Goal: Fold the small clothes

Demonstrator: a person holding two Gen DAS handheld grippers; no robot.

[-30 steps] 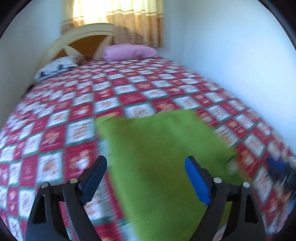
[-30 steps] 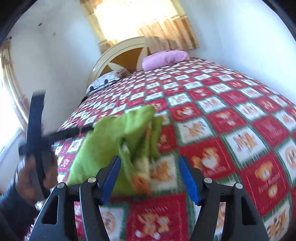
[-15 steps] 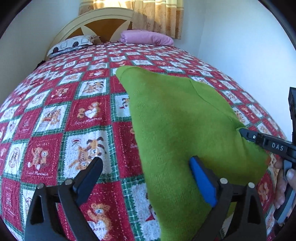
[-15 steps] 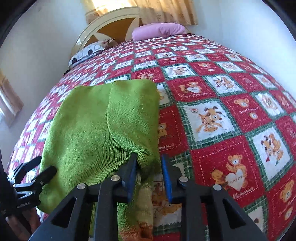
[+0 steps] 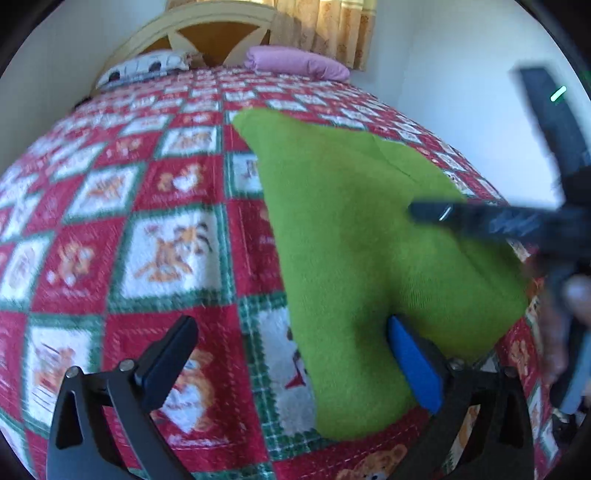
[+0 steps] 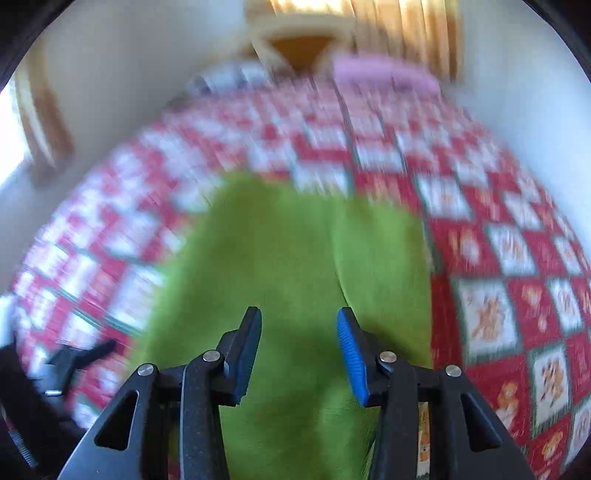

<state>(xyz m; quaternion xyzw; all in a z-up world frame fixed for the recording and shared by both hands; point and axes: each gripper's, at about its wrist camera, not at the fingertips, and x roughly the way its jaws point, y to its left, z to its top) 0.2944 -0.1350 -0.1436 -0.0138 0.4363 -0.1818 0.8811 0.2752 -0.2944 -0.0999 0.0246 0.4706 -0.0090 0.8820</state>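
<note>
A green knitted garment lies folded on the red patterned bedspread. My left gripper is open and empty over the garment's near left edge, its right finger over the cloth. My right gripper is open and empty above the garment, with a fold line running up its right side. The right gripper also shows in the left wrist view, blurred, above the garment's right part. The left gripper shows in the right wrist view at the lower left.
A pink pillow and a patterned pillow lie at the cream headboard. White walls flank the bed on both sides. Curtains hang behind the headboard. The right wrist view is motion-blurred.
My right gripper has let go of the garment's folded edge, opened and lifted away. The folded part now lies flat. My left gripper stayed open and shifted slightly.
</note>
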